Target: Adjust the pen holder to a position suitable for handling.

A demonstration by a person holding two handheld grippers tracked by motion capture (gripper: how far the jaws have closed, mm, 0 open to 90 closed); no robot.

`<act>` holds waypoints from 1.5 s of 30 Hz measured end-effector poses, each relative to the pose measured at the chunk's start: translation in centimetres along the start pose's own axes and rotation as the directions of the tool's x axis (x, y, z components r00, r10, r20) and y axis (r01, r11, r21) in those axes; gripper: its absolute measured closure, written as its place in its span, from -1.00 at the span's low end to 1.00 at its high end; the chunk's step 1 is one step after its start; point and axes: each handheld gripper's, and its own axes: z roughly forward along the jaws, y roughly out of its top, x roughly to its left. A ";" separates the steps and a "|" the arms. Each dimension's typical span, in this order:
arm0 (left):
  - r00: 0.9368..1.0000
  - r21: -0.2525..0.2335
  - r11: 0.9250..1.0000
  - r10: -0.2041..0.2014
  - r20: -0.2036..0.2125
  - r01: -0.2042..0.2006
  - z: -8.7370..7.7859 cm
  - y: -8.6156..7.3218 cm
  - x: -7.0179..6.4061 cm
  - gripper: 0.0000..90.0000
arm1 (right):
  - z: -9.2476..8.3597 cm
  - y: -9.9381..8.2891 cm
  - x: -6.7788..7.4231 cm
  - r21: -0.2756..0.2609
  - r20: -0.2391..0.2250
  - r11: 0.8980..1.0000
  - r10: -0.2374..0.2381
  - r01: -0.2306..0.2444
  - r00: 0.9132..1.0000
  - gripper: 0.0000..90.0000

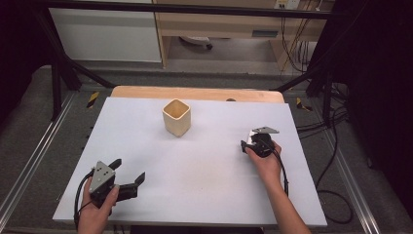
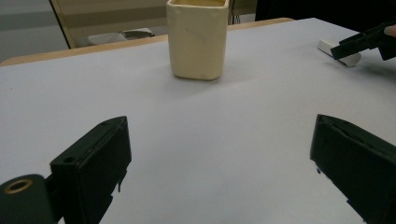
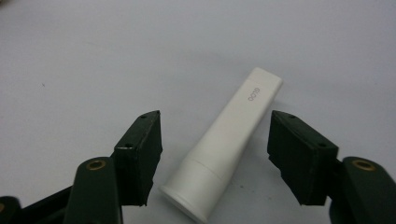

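The right gripper (image 3: 215, 158) hangs low over a white tube (image 3: 227, 149) that lies flat on the white table (image 1: 204, 170). Its jaws stand part-way open, one on each side of the tube's wider, capped end, with a clear gap between each pad and the tube; nothing is gripped. The tube's flat, crimped end points away beyond the fingertips. In the high view the right gripper (image 1: 254, 142) sits at the table's right side with the tube's pale end just showing under it. The left gripper (image 1: 127, 171) rests near the front left edge, jaws spread wide with only bare table between them. A cream square cup (image 1: 176, 117) stands upright well beyond both pairs of fingers, toward the far edge.
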 end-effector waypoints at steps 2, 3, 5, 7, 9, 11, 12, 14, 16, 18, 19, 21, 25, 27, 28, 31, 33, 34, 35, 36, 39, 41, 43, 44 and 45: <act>1.000 0.000 1.000 0.000 0.000 0.000 0.0 0.0 0.0 -0.87 | 0.0 -0.1 -0.1 0.007 0.000 1.000 -0.006 0.006 1.000 -0.01; 1.000 0.001 1.000 0.000 0.000 0.000 0.0 0.0 0.0 -0.87 | 0.0 -0.1 -0.1 0.006 -0.003 1.000 0.001 -0.001 1.000 0.01; 1.000 0.000 1.000 0.000 0.001 0.000 0.0 0.0 0.0 -0.87 | 0.0 0.0 -0.1 0.010 -0.008 1.000 -0.004 0.004 1.000 0.09; 1.000 0.000 1.000 0.000 0.002 0.000 0.0 0.0 0.0 -0.87 | -0.1 0.0 -0.1 0.011 -0.014 1.000 -0.009 0.009 1.000 0.16; 1.000 0.000 1.000 0.003 0.001 -0.003 0.0 0.0 0.0 -0.87 | -0.1 0.0 0.0 0.014 -0.020 1.000 -0.011 0.011 1.000 0.25; 1.000 0.000 1.000 0.002 0.003 -0.002 0.0 0.0 0.0 -0.87 | -0.1 0.0 0.0 0.018 -0.023 1.000 -0.017 0.017 1.000 0.27; 1.000 0.000 1.000 0.003 0.003 -0.003 0.0 0.0 -0.1 -0.87 | 0.0 -0.1 0.1 0.023 -0.032 1.000 -0.016 0.017 0.999 0.33; 1.000 0.000 1.000 0.003 0.003 -0.003 0.0 0.0 -0.1 -0.87 | 0.0 -0.1 0.2 0.030 -0.037 0.999 -0.019 0.020 0.999 0.38; 1.000 0.000 1.000 0.004 0.003 -0.004 0.0 0.0 0.0 -0.87 | 0.0 -0.1 0.2 0.034 -0.041 0.999 -0.023 0.025 0.999 0.40; 1.000 0.000 1.000 0.004 0.003 -0.004 0.0 0.0 0.0 -0.87 | 0.1 -0.1 0.3 0.037 -0.045 0.999 -0.027 0.028 0.999 0.42; 1.000 -0.001 1.000 0.004 0.003 -0.004 0.1 0.0 0.0 -0.87 | 0.1 -0.1 0.4 0.037 -0.048 0.999 -0.031 0.033 0.998 0.47; 1.000 -0.001 1.000 0.005 0.003 -0.005 0.1 0.0 -0.1 -0.87 | 0.1 0.0 0.4 0.040 -0.053 0.998 -0.042 0.044 0.998 0.49; 1.000 -0.001 1.000 0.005 0.004 -0.005 0.2 0.1 -0.1 -0.87 | 0.1 0.0 0.2 0.037 -0.070 0.998 -0.051 0.054 0.996 0.50; 1.000 -0.001 1.000 0.005 0.005 -0.004 0.2 0.1 -0.1 -0.87 | 0.1 -0.1 0.2 0.029 -0.087 0.998 -0.050 0.052 0.995 0.50; 1.000 -0.001 1.000 0.005 0.004 -0.005 0.2 0.1 -0.1 -0.87 | 0.1 -0.1 0.2 0.029 -0.087 0.998 -0.050 0.052 0.995 0.50; 1.000 -0.004 1.000 0.001 0.002 -0.001 0.2 0.1 -0.1 -0.87 | -0.2 0.0 0.2 0.015 -0.108 0.998 -0.057 0.059 0.993 0.50; 1.000 -0.005 1.000 -0.002 0.001 0.002 0.2 0.1 0.0 -0.87 | -0.5 0.1 0.4 0.001 -0.129 0.998 -0.064 0.065 0.990 0.50; 1.000 -0.007 1.000 -0.005 0.000 0.005 0.2 0.1 0.0 -0.87 | -0.5 0.1 0.4 0.001 -0.129 0.998 -0.064 0.065 0.990 0.50; 1.000 -0.007 1.000 -0.007 0.000 0.007 0.2 0.1 0.1 -0.87 | -0.7 0.1 0.7 0.002 -0.141 0.997 -0.075 0.076 0.987 0.50; 1.000 -0.008 1.000 -0.008 0.001 0.008 0.2 0.1 0.1 -0.87 | -0.7 0.1 0.7 0.002 -0.141 0.997 -0.075 0.076 0.987 0.50; 1.000 -0.009 1.000 -0.008 0.000 0.008 0.1 0.1 0.1 -0.87 | -1.1 0.2 1.2 -0.030 -0.175 0.997 -0.076 0.072 0.982 0.51; 1.000 -0.011 1.000 -0.009 0.002 0.009 0.1 0.2 0.1 -0.87 | -1.4 0.3 1.9 -0.046 -0.191 0.995 -0.096 0.089 0.977 0.51; 1.000 -0.011 1.000 -0.011 0.002 0.011 0.2 0.2 0.1 -0.87 | -1.7 0.3 2.6 -0.055 -0.205 0.993 -0.115 0.106 0.972 0.51; 1.000 -0.012 1.000 -0.015 0.002 0.015 0.2 0.2 0.1 -0.87 | -1.7 0.3 2.9 -0.060 -0.210 0.991 -0.126 0.115 0.970 0.51; 1.000 -0.013 1.000 -0.016 0.002 0.016 0.2 0.2 0.1 -0.87 | -1.8 0.3 3.2 -0.063 -0.215 0.990 -0.137 0.126 0.967 0.50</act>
